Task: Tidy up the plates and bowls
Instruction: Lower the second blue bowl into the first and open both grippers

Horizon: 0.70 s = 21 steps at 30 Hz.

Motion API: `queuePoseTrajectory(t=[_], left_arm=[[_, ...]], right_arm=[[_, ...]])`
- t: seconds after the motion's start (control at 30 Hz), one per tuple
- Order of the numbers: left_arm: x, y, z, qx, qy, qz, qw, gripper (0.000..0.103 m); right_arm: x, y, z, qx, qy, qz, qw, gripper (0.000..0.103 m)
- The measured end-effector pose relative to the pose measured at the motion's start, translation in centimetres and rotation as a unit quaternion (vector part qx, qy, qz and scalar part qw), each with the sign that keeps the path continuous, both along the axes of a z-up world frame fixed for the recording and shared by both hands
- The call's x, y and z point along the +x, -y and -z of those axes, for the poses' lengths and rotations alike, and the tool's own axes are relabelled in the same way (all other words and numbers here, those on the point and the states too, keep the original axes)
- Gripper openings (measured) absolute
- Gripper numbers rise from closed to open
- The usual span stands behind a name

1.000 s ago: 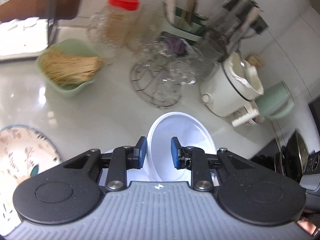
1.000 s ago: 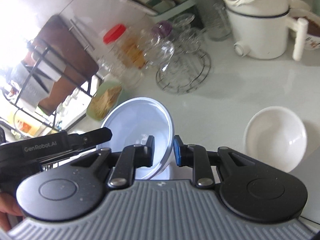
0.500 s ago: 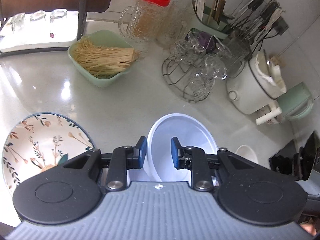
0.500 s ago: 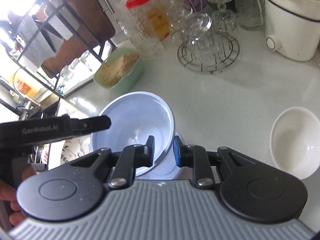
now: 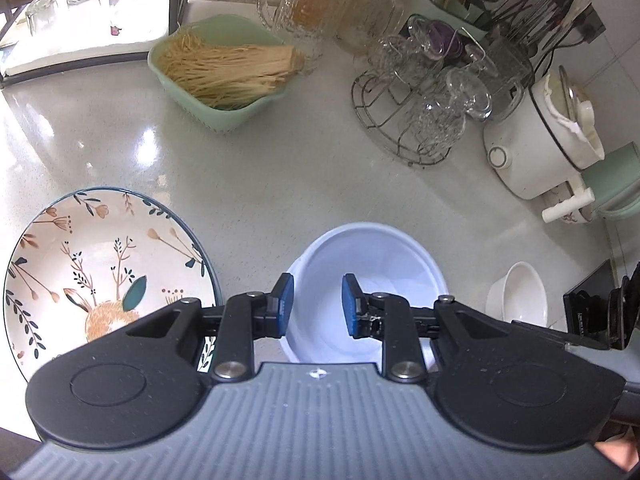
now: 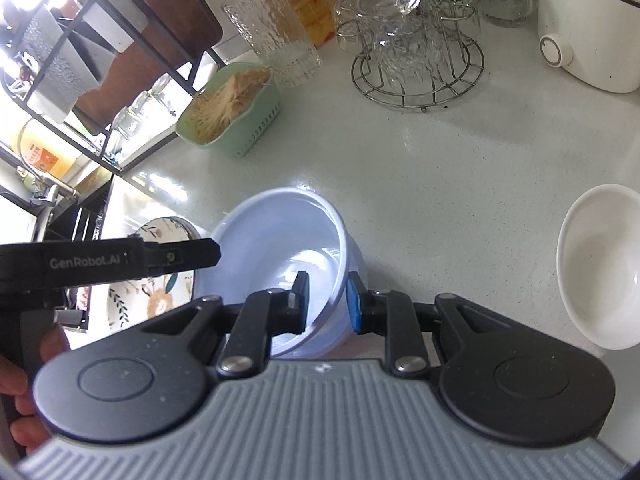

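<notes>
Both grippers hold one pale blue bowl (image 5: 372, 264) low over the white counter. My left gripper (image 5: 318, 306) is shut on its left rim, one pad outside the wall and one inside. The right gripper (image 6: 328, 304) is shut on the bowl's (image 6: 280, 236) right rim, which tilts between the pads. A finger (image 6: 192, 254) of the left gripper reaches the bowl's far side in the right wrist view. A floral plate (image 5: 100, 264) lies on the counter just left of the bowl. A small white bowl (image 6: 600, 264) sits to the right.
Behind the bowl stand a green basket of dry noodles (image 5: 224, 72), a wire rack of upturned glasses (image 5: 420, 112), glass jars and a white cooker (image 5: 536, 140). A black shelf frame (image 6: 120, 80) rises at the left. A hand (image 6: 24, 392) holds the left gripper.
Both grippers have sunk toward the counter with the blue bowl still held. The floral plate has come fully into the left wrist view and the back items have slid upward.
</notes>
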<state>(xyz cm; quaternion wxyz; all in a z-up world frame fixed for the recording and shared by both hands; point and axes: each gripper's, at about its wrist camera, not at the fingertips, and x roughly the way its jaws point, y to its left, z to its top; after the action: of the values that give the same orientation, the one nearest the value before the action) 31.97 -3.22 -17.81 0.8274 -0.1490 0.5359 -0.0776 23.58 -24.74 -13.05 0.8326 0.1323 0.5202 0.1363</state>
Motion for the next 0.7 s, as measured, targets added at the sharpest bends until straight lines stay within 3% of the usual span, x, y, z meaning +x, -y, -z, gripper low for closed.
queuePoseTrajectory(t=[0.23, 0.3, 0.33, 0.37, 0.5, 0.7], left_arm=[[-0.4, 0.3, -0.6, 0.007, 0.003, 0.005, 1.0, 0.029], [-0.5, 0.1, -0.8, 0.001, 0.006, 0.0, 1.0, 0.029], [-0.5, 0.0, -1.0, 0.001, 0.008, 0.0, 1.0, 0.029], [-0.6, -0.1, -1.2, 0.0, 0.011, 0.0, 0.9999, 0.029], [-1.0, -0.1, -2.8, -0.005, 0.025, 0.008, 0.9996, 0.029], [-2.5, 0.7, -6.6, -0.005, 0.079, 0.037, 0.9962, 0.029]], right_arm=[[0.0, -1.0, -0.6, -0.029, 0.015, -0.02, 0.999, 0.024], [0.1, -1.0, -0.9, -0.031, 0.016, -0.015, 0.999, 0.038], [0.1, -0.8, -1.0, -0.027, 0.017, -0.008, 0.999, 0.057], [0.1, -0.6, -1.2, -0.022, 0.021, -0.001, 1.0, 0.061], [-0.7, 0.1, -2.8, -0.008, 0.053, 0.016, 0.998, 0.06], [-2.2, 1.0, -6.8, -0.006, 0.113, 0.031, 0.993, 0.06]])
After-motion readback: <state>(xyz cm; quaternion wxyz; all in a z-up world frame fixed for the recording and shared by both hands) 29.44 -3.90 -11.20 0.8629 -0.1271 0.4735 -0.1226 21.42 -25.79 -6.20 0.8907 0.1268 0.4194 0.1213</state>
